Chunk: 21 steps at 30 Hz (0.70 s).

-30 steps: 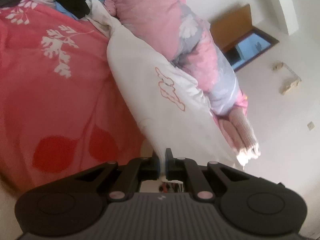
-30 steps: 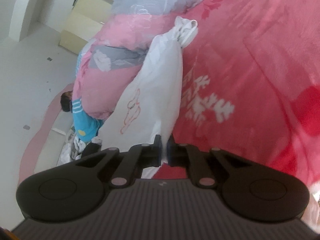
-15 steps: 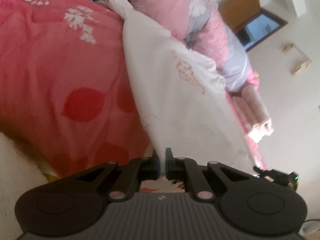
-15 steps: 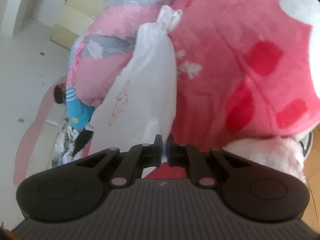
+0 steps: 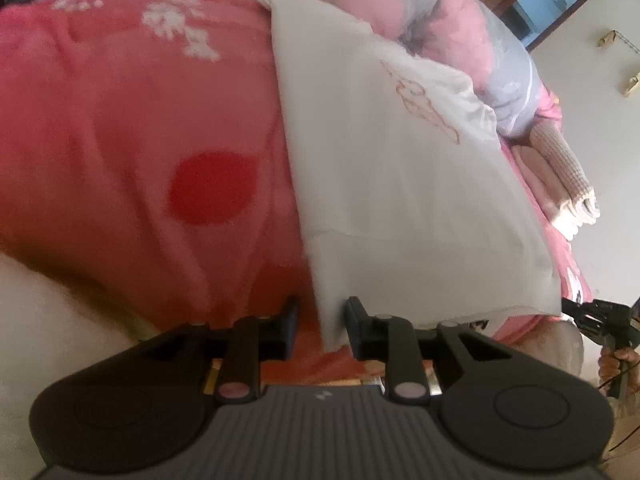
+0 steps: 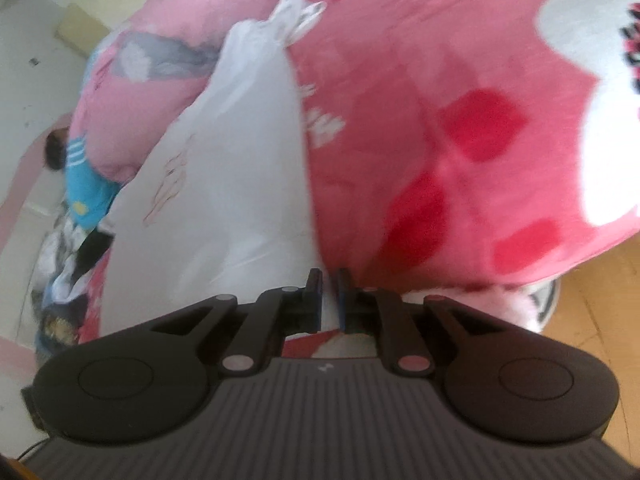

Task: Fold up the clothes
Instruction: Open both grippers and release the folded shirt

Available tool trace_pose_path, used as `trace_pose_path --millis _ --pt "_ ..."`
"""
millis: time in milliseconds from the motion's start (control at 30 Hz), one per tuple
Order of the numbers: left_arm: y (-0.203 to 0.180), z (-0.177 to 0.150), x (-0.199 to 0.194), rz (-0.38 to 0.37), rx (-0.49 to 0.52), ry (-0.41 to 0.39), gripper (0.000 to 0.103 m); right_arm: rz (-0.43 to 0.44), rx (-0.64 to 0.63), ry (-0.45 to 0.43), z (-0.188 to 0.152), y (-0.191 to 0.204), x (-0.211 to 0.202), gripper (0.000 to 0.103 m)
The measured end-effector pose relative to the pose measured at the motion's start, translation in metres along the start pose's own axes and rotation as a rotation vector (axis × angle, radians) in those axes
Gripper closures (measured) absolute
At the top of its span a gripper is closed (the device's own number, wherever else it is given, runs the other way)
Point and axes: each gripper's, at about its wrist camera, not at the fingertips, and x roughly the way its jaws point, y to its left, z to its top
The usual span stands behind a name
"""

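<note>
Our left gripper [image 5: 319, 322] had just been opening, white garment [image 5: 400, 184] corner loose between jaws; our right gripper [image 6: 329, 300] pinched its hem narrowly.

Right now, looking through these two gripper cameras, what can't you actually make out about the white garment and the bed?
- White garment, left wrist view: its near corner drops behind the left gripper; its far end is cut off by the top edge.
- Same garment, right wrist view: the printed design is blurred beyond reading, and the right gripper body hides the near edge.
- Clothes pile, right wrist view: too small and blurred to separate into items.
</note>
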Motion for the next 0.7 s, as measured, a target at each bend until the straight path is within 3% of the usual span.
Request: trace_pose_path --millis 100,200,367,467,533,600,700 --pt "0.006 0.008 -0.016 -0.04 -0.041 -0.054 0.073 -0.054 -0.005 -0.058 0.002 -0.005 -0.014 0.095" --pt "0.007 0.018 -0.028 -0.073 -0.058 -0.116 0.072 -0.049 -0.079 -0.11 0.001 0.009 -0.025 0.095" --pt "-0.014 0.03 -0.009 -0.099 0.006 -0.172 0.07 0.074 -0.162 -0.11 0.001 0.045 -0.005 0.095" --pt "-0.019 0.034 0.016 -0.064 0.011 -0.175 0.071 0.126 -0.156 -0.07 0.004 0.062 0.023 0.095" --pt "-0.012 0.031 0.025 -0.021 0.009 -0.177 0.087 0.138 -0.14 -0.044 0.005 0.063 0.038 0.095" --pt "0.003 0.029 0.022 -0.059 -0.049 -0.182 0.089 0.098 -0.101 -0.032 0.006 0.053 0.046 0.099" --pt "0.019 0.03 0.013 -0.109 -0.115 -0.173 0.089 0.078 0.018 -0.081 0.007 0.021 0.034 0.102"
